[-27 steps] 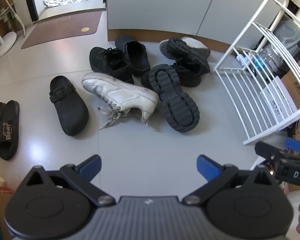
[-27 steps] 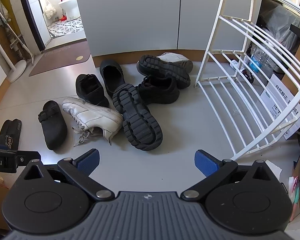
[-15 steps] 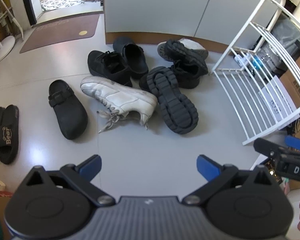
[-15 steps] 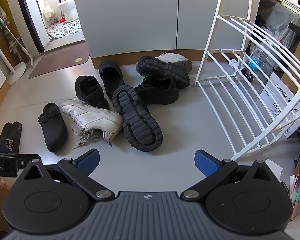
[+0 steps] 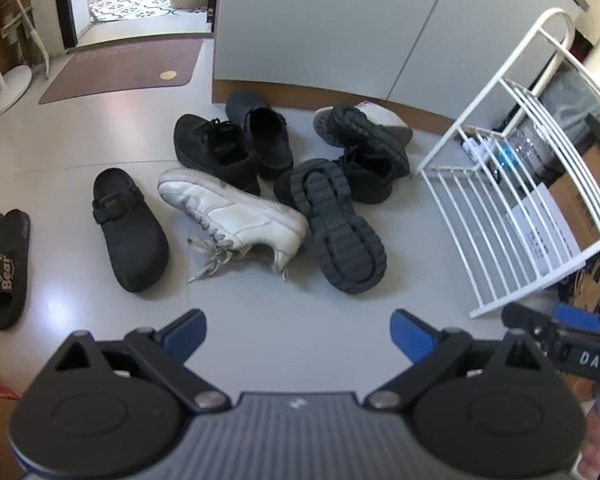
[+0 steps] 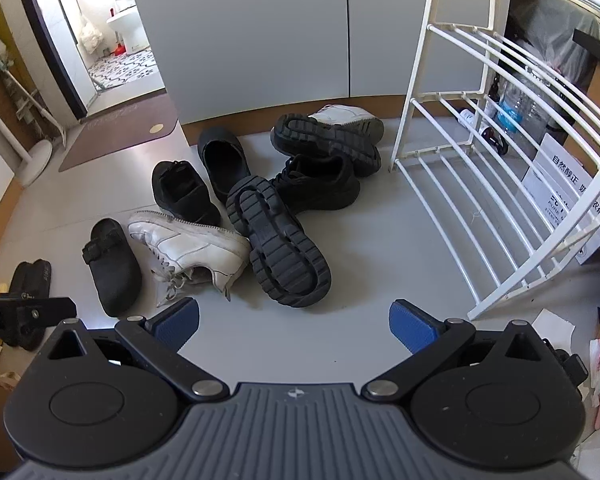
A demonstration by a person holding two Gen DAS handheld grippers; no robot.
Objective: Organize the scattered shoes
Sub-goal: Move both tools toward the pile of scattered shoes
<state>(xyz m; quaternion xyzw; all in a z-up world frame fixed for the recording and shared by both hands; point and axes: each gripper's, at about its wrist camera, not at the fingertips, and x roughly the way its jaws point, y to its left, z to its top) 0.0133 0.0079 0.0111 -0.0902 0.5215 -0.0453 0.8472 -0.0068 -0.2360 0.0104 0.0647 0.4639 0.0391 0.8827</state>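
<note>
Several shoes lie in a heap on the grey floor. A white sneaker (image 5: 236, 216) (image 6: 188, 242) lies on its side beside an upturned black chunky shoe (image 5: 336, 228) (image 6: 278, 240). A black clog (image 5: 128, 228) (image 6: 112, 268) lies left of them. Black sneakers (image 5: 214, 152) (image 6: 184, 192) and more shoes lie behind. The white wire shoe rack (image 5: 512, 184) (image 6: 496, 184) stands at the right. My left gripper (image 5: 298, 334) and my right gripper (image 6: 294, 322) are both open and empty, held above the floor in front of the heap.
Black slippers (image 5: 4, 264) lie at the far left. A grey cabinet (image 6: 300, 32) stands behind the heap. A brown mat (image 5: 124, 68) lies before a bathroom doorway. Cardboard boxes and bottles (image 6: 516, 108) sit behind the rack. The right gripper also shows in the left wrist view (image 5: 560, 344).
Both grippers have moved slightly forward and tilted, so the shoe heap sits a little lower and nearer in both views. Both grippers stay open. No shoe has moved.
</note>
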